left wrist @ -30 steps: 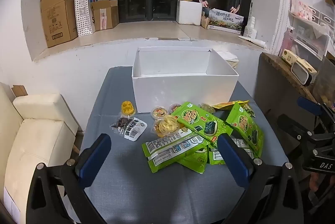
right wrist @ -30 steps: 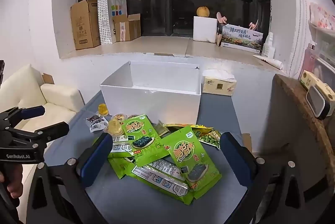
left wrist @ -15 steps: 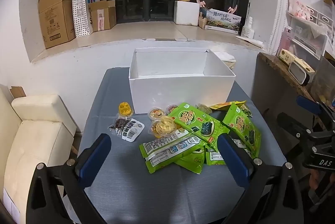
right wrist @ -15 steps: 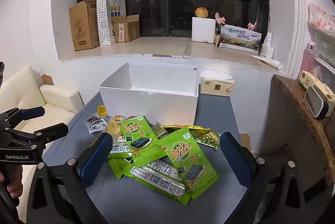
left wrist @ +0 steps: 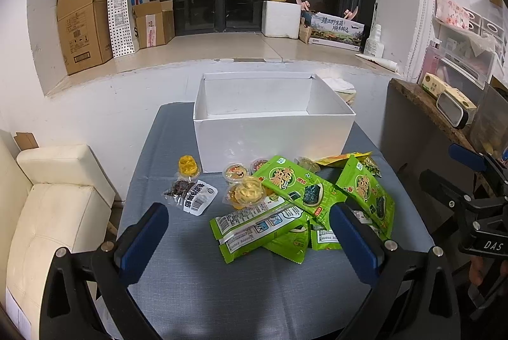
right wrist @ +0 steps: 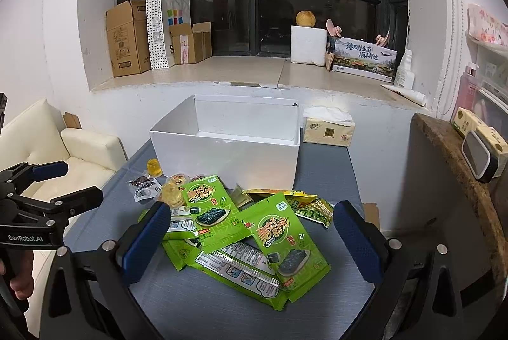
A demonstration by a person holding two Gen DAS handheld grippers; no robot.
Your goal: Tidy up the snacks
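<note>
I am before the first pick: my left gripper [left wrist: 247, 232] and right gripper [right wrist: 250, 232] are both spread and empty. Next I must pinch a green seaweed packet [right wrist: 282, 236] for the white box [right wrist: 225, 156].

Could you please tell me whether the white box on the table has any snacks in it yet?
Seemingly empty: the white box is open-topped, and only bare white walls and floor show. The floor just behind its front wall is hidden. The green packets lie outside it.
</note>
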